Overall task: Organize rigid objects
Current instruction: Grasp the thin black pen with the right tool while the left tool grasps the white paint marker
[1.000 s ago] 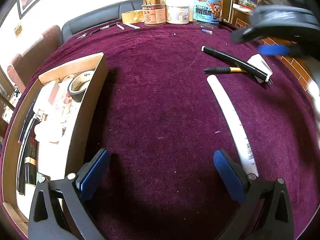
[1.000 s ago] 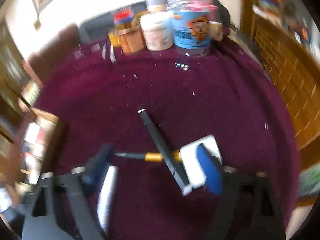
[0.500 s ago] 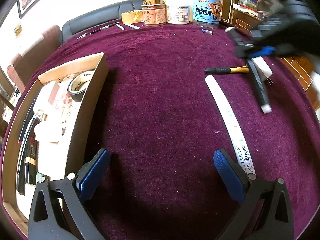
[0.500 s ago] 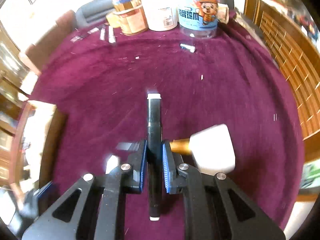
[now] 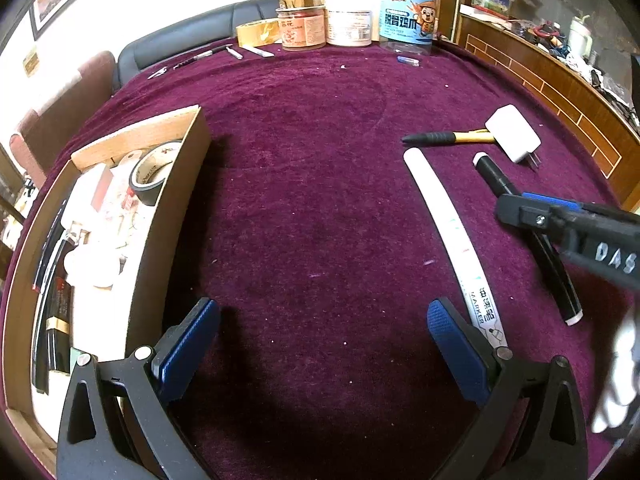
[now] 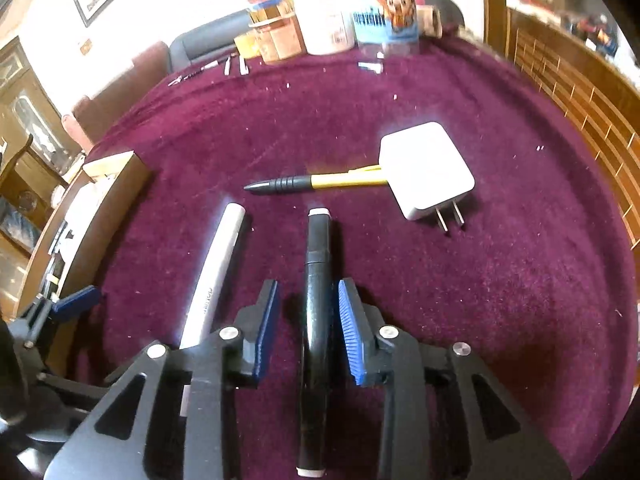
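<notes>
Where jars crowd, purple cloth spreads

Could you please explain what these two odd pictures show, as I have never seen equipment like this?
A person holds a two-finger gripper in each hand. Each gripper carries a wide-angle camera looking along its jaws, giving one picture per gripper. The left gripper is open and empty, beside a brown cardboard box of items. The right gripper straddles a black marker with white ends lying on the purple velvet tablecloth; its jaws have just been opening, so nothing is gripped. Nearby lie a long white marker, a yellow-and-black pen and a white plug charger.
</notes>
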Tool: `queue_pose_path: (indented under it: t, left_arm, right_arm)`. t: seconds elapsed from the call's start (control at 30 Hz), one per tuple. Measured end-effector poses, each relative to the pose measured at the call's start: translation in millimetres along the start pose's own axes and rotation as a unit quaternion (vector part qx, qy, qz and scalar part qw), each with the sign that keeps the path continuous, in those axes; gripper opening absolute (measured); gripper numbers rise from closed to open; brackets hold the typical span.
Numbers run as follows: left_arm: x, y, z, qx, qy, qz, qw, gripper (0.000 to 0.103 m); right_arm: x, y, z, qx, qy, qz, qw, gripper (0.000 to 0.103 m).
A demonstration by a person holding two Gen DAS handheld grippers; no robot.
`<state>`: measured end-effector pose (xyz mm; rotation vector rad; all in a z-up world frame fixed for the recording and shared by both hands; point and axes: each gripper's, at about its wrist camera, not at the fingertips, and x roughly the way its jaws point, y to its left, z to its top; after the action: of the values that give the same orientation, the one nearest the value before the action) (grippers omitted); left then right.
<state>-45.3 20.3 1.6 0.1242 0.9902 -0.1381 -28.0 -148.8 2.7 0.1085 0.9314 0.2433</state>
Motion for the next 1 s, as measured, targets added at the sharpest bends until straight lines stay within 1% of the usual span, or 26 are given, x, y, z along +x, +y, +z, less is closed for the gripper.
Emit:
queue_pose_path:
  t: [0.03,0.07,0.1,0.17,0.2,0.27,0.33,0.4,0.43,0.47,0.5,0.53,0.57,0.6,0.63,0.67,0.73,0.77,0.83,0.87,0.93,1.0]
  left_arm:
    - [-1,1,0,-0.007,0.005,-0.007,0.9999,0.097]
    - [-3,3,2,-0.016,0.003,-0.013,0.9998,0.096]
    - [-9,2,3,-0.023,-0.007,-0.02,0.9995,0.095]
    - [-21,-7,8,-0.017,-0.033,-0.028,0.9989,0.095]
    - [-25,-13,11,-0.01,-0.042,-0.027,0.9987,0.095]
    - [-24,-29,17,0.007,-0.045,-0.029,0.9985,0.095]
    - [-14,-38,23,0.009,-0.032,-0.04,0.9987,0.094]
    - [1,-44,27,0.006,-0.016,-0.034,0.9993,0.089]
    - [10,-47,29,0.005,-0.006,-0.03,0.9995,0.077]
    - [16,-50,30,0.011,-0.002,-0.023,0.9997,0.074]
    - [14,-54,31,0.024,-0.018,-0.013,0.9995,0.069]
    - [13,-59,31,0.037,-0.024,-0.022,0.9988,0.052]
    - [11,-62,32,0.042,-0.023,-0.036,0.9982,0.032]
    - [8,-65,32,0.048,-0.02,-0.038,0.9979,0.019]
    - [6,-67,32,0.054,-0.016,-0.047,0.9973,0.011]
    - [4,-66,31,0.055,-0.01,-0.058,0.9968,0.011]
    - [-1,-62,27,0.053,-0.007,-0.066,0.9964,0.011]
    - [-3,-58,25,0.045,-0.004,-0.074,0.9962,0.011]
    - [-8,-47,20,0.021,0.002,-0.101,0.9947,0.011]
    - [-10,-43,18,0.014,0.001,-0.107,0.9941,0.011]
    - [-23,-30,9,-0.001,-0.005,-0.122,0.9925,0.011]
    - [-31,-20,5,-0.011,-0.011,-0.123,0.9923,0.011]
  right_arm:
    - [0,1,-1,-0.007,-0.004,-0.009,1.0,0.025]
    - [0,1,-2,-0.009,-0.004,-0.015,1.0,0.018]
    - [-1,0,-1,-0.006,-0.003,-0.027,1.0,0.012]
    - [-3,-8,-1,0.011,-0.009,-0.046,0.999,0.011]
    - [-4,-15,-3,0.027,-0.017,-0.046,0.998,0.011]
    - [-8,-30,-7,0.062,-0.034,-0.014,0.997,0.011]
    - [-11,-42,-9,0.091,-0.042,0.004,0.995,0.011]
    - [-11,-52,-9,0.112,-0.043,0.028,0.992,0.011]
    - [-10,-54,-8,0.117,-0.043,0.034,0.992,0.011]
    - [-10,-54,-7,0.118,-0.044,0.036,0.991,0.011]
    - [-10,-53,-7,0.117,-0.044,0.034,0.992,0.011]
    - [-11,-52,-8,0.115,-0.044,0.032,0.992,0.011]
    - [-11,-51,-8,0.113,-0.045,0.031,0.992,0.011]
    - [-13,-50,-11,0.113,-0.045,0.031,0.992,0.011]
    - [-13,-50,-10,0.114,-0.046,0.032,0.992,0.012]
    - [-13,-51,-11,0.114,-0.046,0.034,0.992,0.012]
    - [-12,-52,-11,0.114,-0.046,0.037,0.992,0.013]
    - [-12,-52,-11,0.114,-0.046,0.037,0.992,0.013]
    - [-11,-53,-11,0.114,-0.046,0.038,0.992,0.013]
    - [-11,-53,-11,0.115,-0.046,0.038,0.992,0.014]
    - [-11,-53,-11,0.114,-0.047,0.041,0.992,0.018]
    - [-11,-51,-11,0.108,-0.048,0.05,0.992,0.026]
